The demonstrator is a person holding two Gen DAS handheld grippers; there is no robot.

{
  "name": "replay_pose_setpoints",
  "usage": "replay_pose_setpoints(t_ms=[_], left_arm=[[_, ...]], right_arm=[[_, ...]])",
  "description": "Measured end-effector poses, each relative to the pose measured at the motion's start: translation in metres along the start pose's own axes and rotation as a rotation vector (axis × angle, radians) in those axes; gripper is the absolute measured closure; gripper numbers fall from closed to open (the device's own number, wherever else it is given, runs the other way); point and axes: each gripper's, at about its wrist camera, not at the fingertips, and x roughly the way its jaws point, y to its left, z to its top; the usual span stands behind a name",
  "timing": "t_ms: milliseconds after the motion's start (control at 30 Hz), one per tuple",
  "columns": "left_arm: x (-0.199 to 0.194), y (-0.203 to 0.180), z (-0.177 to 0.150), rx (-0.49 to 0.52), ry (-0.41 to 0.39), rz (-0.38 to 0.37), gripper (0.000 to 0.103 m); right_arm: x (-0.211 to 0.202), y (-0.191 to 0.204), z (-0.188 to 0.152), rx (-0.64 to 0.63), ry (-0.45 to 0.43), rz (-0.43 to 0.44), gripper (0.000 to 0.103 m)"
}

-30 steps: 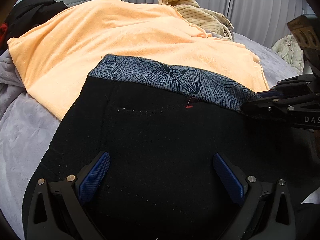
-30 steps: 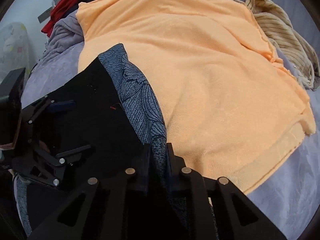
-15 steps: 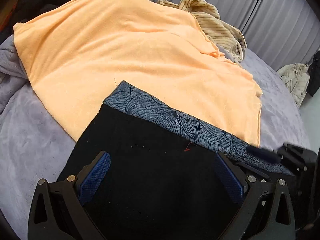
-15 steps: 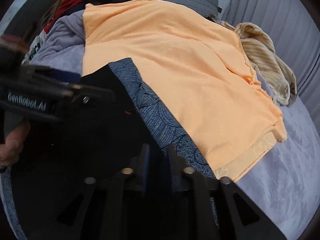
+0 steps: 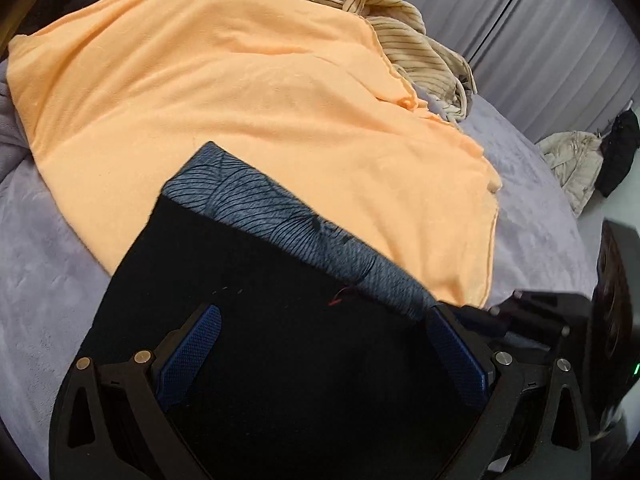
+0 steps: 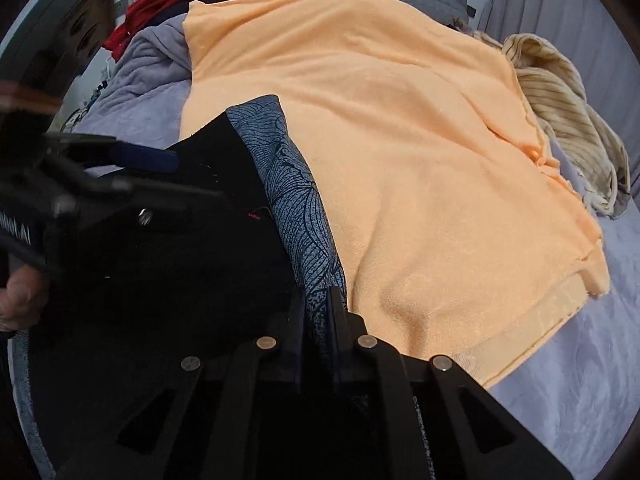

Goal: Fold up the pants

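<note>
Black pants (image 5: 260, 320) with a blue-grey leaf-patterned waistband (image 5: 260, 200) lie flat on the bed, partly over an orange cloth. My left gripper (image 5: 323, 312) hovers open over the black fabric, its blue pads (image 5: 192, 356) wide apart and holding nothing. In the right wrist view the same pants (image 6: 180, 272) fill the lower left. There my right gripper (image 6: 316, 304) is shut on the near end of the waistband (image 6: 296, 200), with patterned cloth pinched between its fingers. The left gripper (image 6: 144, 160) shows blurred at the left edge, with a person's hand (image 6: 16, 300) below it.
A large orange cloth (image 5: 240, 80) covers the grey bedspread (image 5: 36, 260) behind the pants. A beige striped garment (image 5: 412, 44) lies at the back right. Red and dark clothes (image 6: 160, 0) are piled at the head end. A pale jacket (image 5: 576, 160) sits off the bed's right side.
My left gripper has lifted and rolled, so the pants now sit slanted and lower in its view. It stays open. The right gripper keeps its pinch on the waistband end.
</note>
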Motion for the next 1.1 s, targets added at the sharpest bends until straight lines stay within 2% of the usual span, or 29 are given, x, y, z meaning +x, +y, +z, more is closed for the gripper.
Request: replay_pose_setpoints(t_ms=[133,233,267,300,333,367,400,467,500,533,567,600,667,700,767,867,900,933,967,1000,1100], left_arm=[[0.022,-0.008,0.014,-0.063,0.057,0.110,0.000],[0.035,-0.007,0.012,-0.156,0.118,0.073,0.000],[0.038,-0.008,0.010,-0.159,0.127,0.095,0.010],[0.040,-0.011,0.006,-0.140,0.134,0.151,0.040],[0.042,-0.013,0.000,-0.107,0.152,0.179,0.060],[0.045,-0.013,-0.006,-0.094,0.178,0.165,0.071],[0.042,-0.012,-0.011,-0.091,0.158,0.167,0.078],[0.030,-0.010,-0.020,-0.087,0.117,0.148,0.081],[0.025,-0.009,-0.023,-0.097,0.113,0.133,0.086],[0.020,-0.008,-0.026,-0.103,0.111,0.120,0.086],[0.017,-0.009,-0.027,-0.098,0.102,0.120,0.086],[0.013,-0.010,-0.028,-0.087,0.096,0.127,0.086],[0.009,-0.013,-0.031,-0.067,0.094,0.141,0.086],[0.007,-0.013,-0.033,-0.061,0.093,0.143,0.086],[0.003,-0.014,-0.033,-0.058,0.090,0.138,0.086],[-0.004,-0.015,-0.038,-0.051,0.087,0.131,0.086],[-0.007,-0.015,-0.039,-0.050,0.087,0.127,0.086],[-0.009,-0.015,-0.040,-0.050,0.088,0.122,0.086],[-0.013,-0.014,-0.042,-0.048,0.091,0.111,0.086],[-0.018,-0.013,-0.045,-0.044,0.094,0.102,0.086],[-0.048,-0.010,-0.061,-0.005,0.062,0.061,0.086]], right_arm=[[-0.014,0.017,-0.002,-0.015,-0.062,-0.085,0.093],[-0.027,0.043,-0.013,-0.065,-0.102,-0.153,0.093],[-0.029,0.049,-0.018,-0.073,-0.111,-0.169,0.093],[-0.030,0.055,-0.021,-0.076,-0.115,-0.181,0.094],[-0.030,0.060,-0.024,-0.076,-0.117,-0.192,0.097],[-0.031,0.063,-0.027,-0.071,-0.118,-0.197,0.097],[-0.032,0.065,-0.029,-0.066,-0.120,-0.197,0.097],[-0.035,0.069,-0.033,-0.065,-0.132,-0.230,0.097],[-0.036,0.070,-0.035,-0.067,-0.124,-0.230,0.097],[-0.038,0.070,-0.036,-0.066,-0.111,-0.222,0.095],[-0.040,0.068,-0.038,-0.062,-0.101,-0.234,0.083],[-0.043,0.063,-0.042,-0.057,-0.090,-0.249,0.051],[-0.052,0.047,-0.049,-0.038,-0.091,-0.267,0.014],[-0.057,0.037,-0.054,-0.020,-0.096,-0.263,0.014],[-0.057,0.012,-0.058,0.039,-0.041,-0.210,0.014],[-0.044,-0.024,-0.069,0.099,0.049,-0.224,0.014],[-0.038,-0.032,-0.074,0.125,0.082,-0.223,0.021],[-0.037,-0.038,-0.080,0.153,0.092,-0.166,0.038],[-0.039,-0.040,-0.088,0.181,0.096,-0.115,0.069],[-0.045,-0.037,-0.092,0.199,0.097,-0.102,0.074],[-0.089,0.002,-0.096,0.139,0.003,-0.172,0.081]])
